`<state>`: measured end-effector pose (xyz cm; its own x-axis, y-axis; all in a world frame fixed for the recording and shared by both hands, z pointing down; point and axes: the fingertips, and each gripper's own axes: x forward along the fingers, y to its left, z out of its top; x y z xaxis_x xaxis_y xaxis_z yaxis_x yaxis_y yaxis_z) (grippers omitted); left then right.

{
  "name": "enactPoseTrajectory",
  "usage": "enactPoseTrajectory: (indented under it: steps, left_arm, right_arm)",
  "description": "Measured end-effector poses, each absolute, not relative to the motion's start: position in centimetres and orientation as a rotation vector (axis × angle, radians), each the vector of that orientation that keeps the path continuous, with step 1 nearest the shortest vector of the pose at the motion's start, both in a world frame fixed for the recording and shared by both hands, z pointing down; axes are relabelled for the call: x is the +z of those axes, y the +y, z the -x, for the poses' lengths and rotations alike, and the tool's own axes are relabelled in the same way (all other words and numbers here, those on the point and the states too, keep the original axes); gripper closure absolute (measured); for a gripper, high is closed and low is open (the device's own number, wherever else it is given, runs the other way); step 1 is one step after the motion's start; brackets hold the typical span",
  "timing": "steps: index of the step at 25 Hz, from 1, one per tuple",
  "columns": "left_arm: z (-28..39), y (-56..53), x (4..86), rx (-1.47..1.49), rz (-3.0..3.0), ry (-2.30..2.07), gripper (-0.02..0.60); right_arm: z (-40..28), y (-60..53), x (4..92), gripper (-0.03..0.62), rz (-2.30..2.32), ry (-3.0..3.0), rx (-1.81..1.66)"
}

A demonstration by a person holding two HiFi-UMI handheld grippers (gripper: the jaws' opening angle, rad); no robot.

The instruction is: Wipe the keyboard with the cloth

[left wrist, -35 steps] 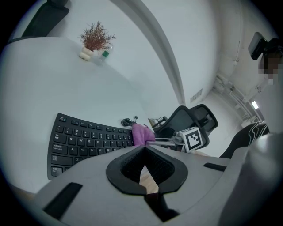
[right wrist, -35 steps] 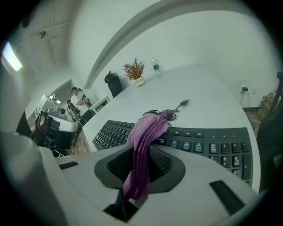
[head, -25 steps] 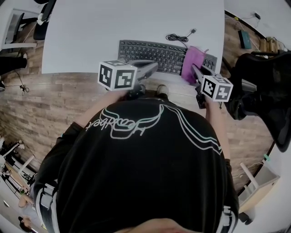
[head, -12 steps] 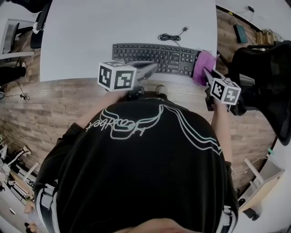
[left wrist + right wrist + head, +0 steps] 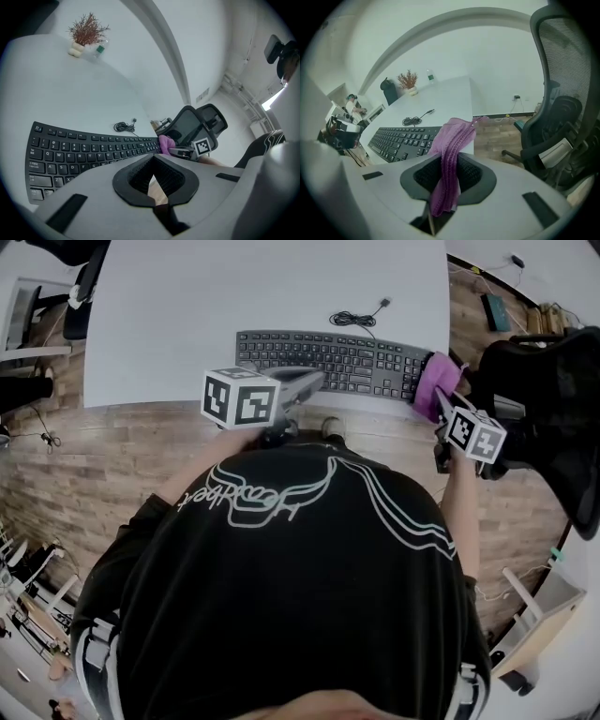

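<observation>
"Fingers first: what did each pair have?"

"Right gripper (image 5: 446, 185): fingers clamped on the cloth (image 5: 452, 140). It was a purple knit, bunched into a ridge between them, with a short tail hanging below the pinch. Left gripper (image 5: 152, 182): fingers drawn together, nothing between them, only a sliver of gap."

"Where was the cloth against the keyboard?"

"At the keyboard's (image 5: 328, 357) right end, by the near right corner of the tabletop (image 5: 262, 287). In the head view it lapped the last keys. In the right gripper view its free end reached out over that corner. I could not tell whether it pressed on the keys."

"Why held like that?"

"My reading: it was pinched mid-length so a loose fold led ahead of the fingers. That way the fold, not the hard tips, would meet the keys. Sitting at the end of the board suited the start of a pass leftward across the rows."

"And the left?"

"Low at the tabletop's near edge, just beside the keyboard's front row, left of middle. I could not make out any contact. I judged it was parked there to steady the board, which lay loose. Its cable (image 5: 354, 317) was coiled behind it, with the plug lying free on the tabletop. Risk noted: a sideways drag could slide the keyboard along the tabletop. The office chair (image 5: 544, 399) also stood close on the right, crowding that arm."
</observation>
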<state>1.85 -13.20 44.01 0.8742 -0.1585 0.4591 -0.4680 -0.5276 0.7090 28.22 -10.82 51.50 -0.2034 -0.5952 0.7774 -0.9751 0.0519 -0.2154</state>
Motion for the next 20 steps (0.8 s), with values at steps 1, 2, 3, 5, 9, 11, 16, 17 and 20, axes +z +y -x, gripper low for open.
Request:
enactPoseTrajectory:
  steps: [1,2,3,5,9,11,16,17,20]
  left_arm:
    - [-1.6,-13.2,44.0,0.422,-2.118,-0.455,0.577]
    - [-1.4,-13.2,43.9,0.418,-2.118,-0.458,0.577]
    - [-1.2,-13.2,43.9,0.415,-2.118,-0.462,0.577]
    - [-0.7,-13.3,44.0,0.408,-2.117,-0.470,0.577]
    - [-0.2,-13.2,43.9,0.390,-2.112,-0.489,0.577]
    - [0.3,-13.2,43.9,0.380,-2.110,-0.501,0.577]
    - [2.2,-13.4,43.8,0.360,-2.101,-0.539,0.577]
    - [2.5,-13.4,43.8,0.356,-2.098,-0.550,0.577]
    - [3.6,-13.2,43.9,0.344,-2.087,-0.582,0.577]
  right_arm:
    - [-28.1,-10.9,51.3,0.533,-1.572,-1.845,1.011]
    - [-27.9,-10.9,51.0,0.533,-1.573,-1.847,1.003]
    - [-27.6,-11.0,50.7,0.533,-1.574,-1.853,0.995]
    - [-26.8,-11.3,49.9,0.533,-1.571,-1.875,0.982]
    - [-24.8,-12.2,48.0,0.533,-1.545,-1.953,0.951]
    - [-23.2,-12.7,47.0,0.533,-1.513,-2.000,0.923]
    - [-17.6,-14.5,44.4,0.533,-1.391,-2.145,0.844]
    - [-16.3,-14.8,43.9,0.533,-1.361,-2.177,0.846]
    - [-12.7,-15.2,43.0,0.533,-1.271,-2.270,0.871]
